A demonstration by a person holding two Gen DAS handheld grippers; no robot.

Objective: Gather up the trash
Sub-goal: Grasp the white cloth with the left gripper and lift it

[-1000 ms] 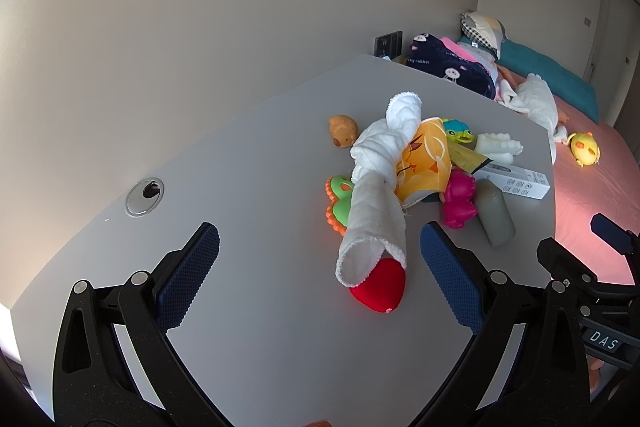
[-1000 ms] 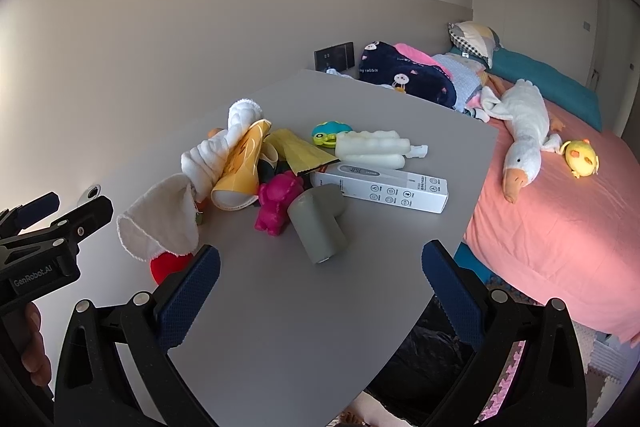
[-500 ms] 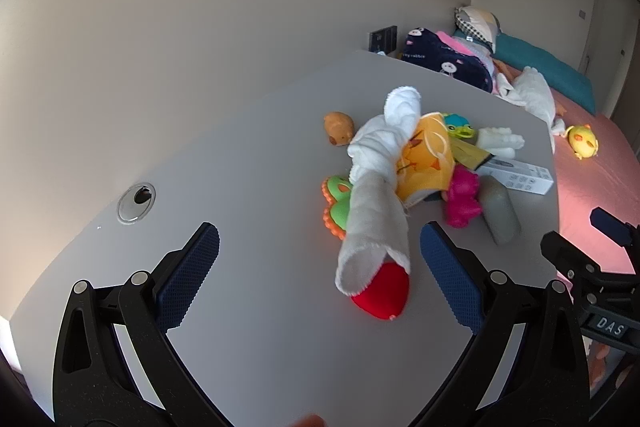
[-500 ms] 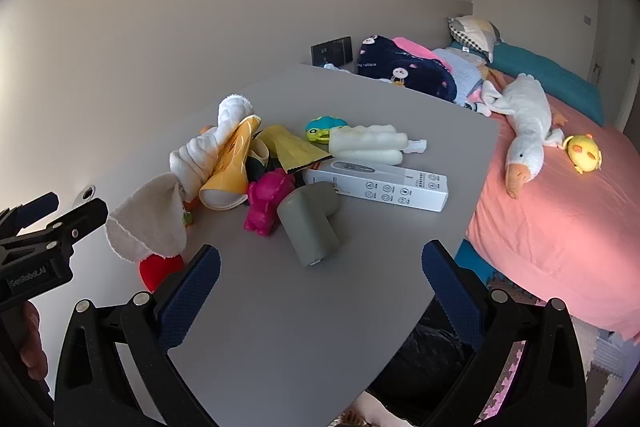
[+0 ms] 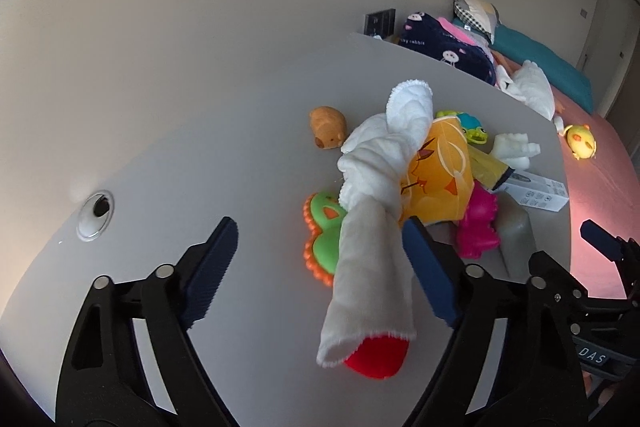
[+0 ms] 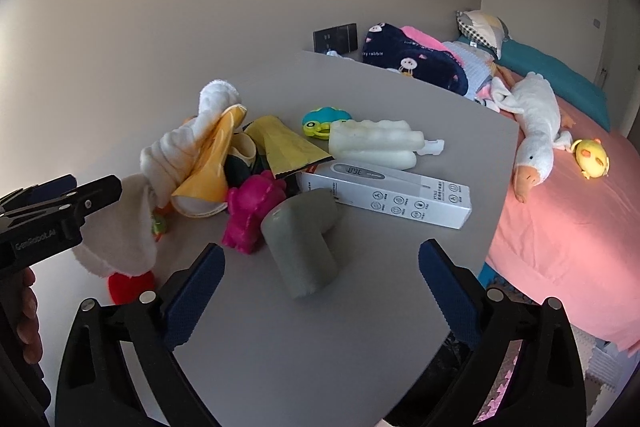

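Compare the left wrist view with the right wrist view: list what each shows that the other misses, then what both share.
Only the left wrist view shows the brown animal toy, the cable hole in the table and the green and orange toy in full. Only the right wrist view shows the white goose plush whole, the thermometer picture on the white box and the person's hand. Both show the white cloth draped over the red toy, the pink toy, the grey roll and the yellow chick. The left gripper has just been closing, pads not pressing the cloth; the right gripper is open.

Both claws tilt downward; the left claw (image 5: 316, 263) has just been narrowing, jaws apart, while the right claw (image 6: 320, 287) gapes wide.
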